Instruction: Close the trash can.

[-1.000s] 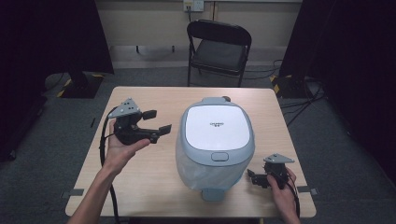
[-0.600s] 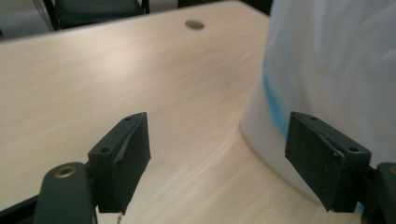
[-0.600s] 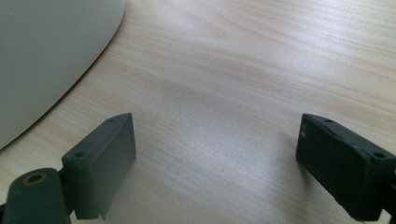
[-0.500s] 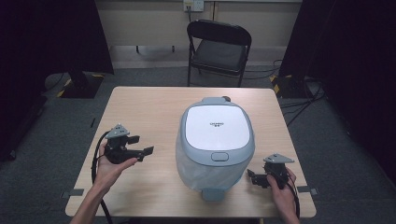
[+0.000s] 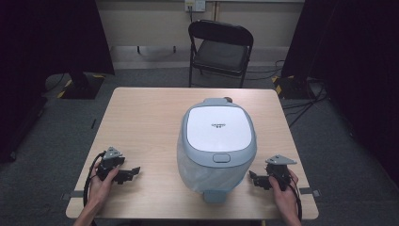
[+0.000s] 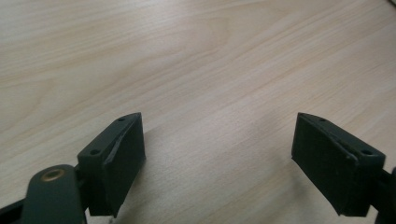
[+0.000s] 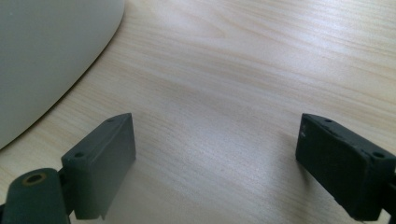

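One camera overhead, two riding low
High view is looking down at the pale wooden table (image 5: 141, 122); both gripper views are skimming that same tabletop closely

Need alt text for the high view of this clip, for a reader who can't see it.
A closed white and grey rice cooker sits on a light wooden table, with a person's hands low at the near edge either side of it. The left gripper and right gripper both rest apart from it, holding nothing. A black folding chair stands behind.
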Demonstrator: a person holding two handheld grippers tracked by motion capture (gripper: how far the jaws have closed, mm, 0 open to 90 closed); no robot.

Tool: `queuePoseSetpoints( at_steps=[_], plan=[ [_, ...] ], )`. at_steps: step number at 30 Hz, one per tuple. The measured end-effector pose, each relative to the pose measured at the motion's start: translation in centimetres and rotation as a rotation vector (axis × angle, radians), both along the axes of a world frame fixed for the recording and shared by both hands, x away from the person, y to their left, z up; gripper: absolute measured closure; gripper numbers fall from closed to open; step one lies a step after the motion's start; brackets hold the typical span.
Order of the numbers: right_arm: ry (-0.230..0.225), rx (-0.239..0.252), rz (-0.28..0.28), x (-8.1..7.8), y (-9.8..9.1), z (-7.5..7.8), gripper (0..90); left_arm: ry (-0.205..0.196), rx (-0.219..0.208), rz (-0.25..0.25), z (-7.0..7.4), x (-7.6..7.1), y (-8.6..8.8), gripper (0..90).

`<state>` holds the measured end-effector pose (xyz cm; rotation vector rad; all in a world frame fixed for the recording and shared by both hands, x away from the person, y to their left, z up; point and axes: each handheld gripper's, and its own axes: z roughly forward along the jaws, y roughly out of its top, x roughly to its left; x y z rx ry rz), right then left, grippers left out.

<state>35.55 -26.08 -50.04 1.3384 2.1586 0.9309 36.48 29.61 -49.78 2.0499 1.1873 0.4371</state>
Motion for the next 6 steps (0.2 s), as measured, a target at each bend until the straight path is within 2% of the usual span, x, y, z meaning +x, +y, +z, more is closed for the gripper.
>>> queuePoseSetpoints(
  at_steps=[1,2,6],
  plan=[
    [0.000,0.000,0.000,0.00,0.00,0.00,10.8,-0.012,0.018,0.000,-0.11,-0.12,-0.24,15.5],
    [0.000,0.000,0.000,0.00,0.00,0.00,10.8,-0.043,0.051,0.000,-0.43,-0.29,-0.61,13.3],
    [0.000,-0.001,0.000,0.00,0.00,0.00,10.7,-0.041,0.048,0.011,-0.44,-0.29,-0.75,11.6]
  ],
)
